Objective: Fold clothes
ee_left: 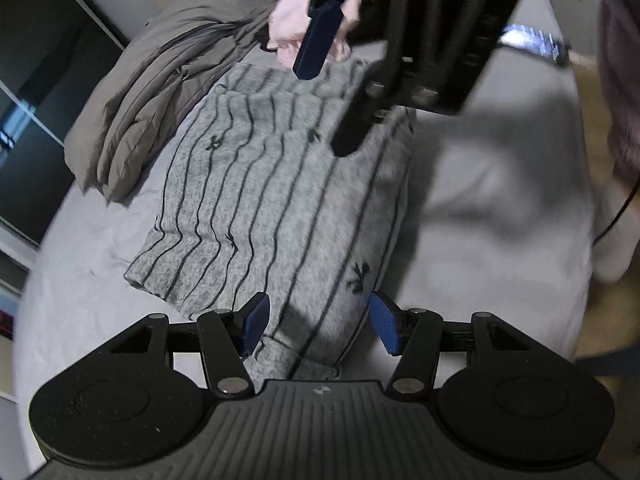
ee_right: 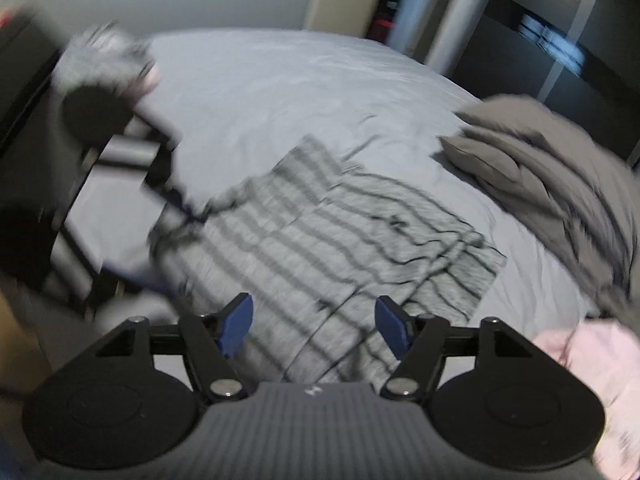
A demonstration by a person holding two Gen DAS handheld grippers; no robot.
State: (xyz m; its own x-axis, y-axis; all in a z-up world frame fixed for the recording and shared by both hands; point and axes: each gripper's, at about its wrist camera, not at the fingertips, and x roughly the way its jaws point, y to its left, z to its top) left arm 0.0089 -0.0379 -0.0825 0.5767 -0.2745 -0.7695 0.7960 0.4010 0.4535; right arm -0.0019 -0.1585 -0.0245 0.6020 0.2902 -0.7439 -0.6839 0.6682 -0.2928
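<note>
A grey sweater with dark vertical stripes [ee_left: 276,200] lies partly folded on the grey bed; it also shows in the right wrist view [ee_right: 344,236]. My left gripper [ee_left: 320,326] is open, its blue pads either side of the sweater's near end, which bulges between them. My right gripper [ee_right: 316,326] is open and empty just above the sweater's other end. In the left wrist view the right gripper [ee_left: 328,108] hangs open over the sweater's far part. The right wrist view is blurred; the left gripper [ee_right: 180,208] shows at the sweater's left end.
A folded brown duvet [ee_left: 160,92] lies beside the sweater, also in the right wrist view [ee_right: 560,184]. A pink garment [ee_left: 292,28] sits at the sweater's far end and also shows in the right wrist view [ee_right: 592,364]. Grey bed sheet [ee_left: 500,200] spreads around. Dark wardrobe panels [ee_left: 36,80] stand beyond.
</note>
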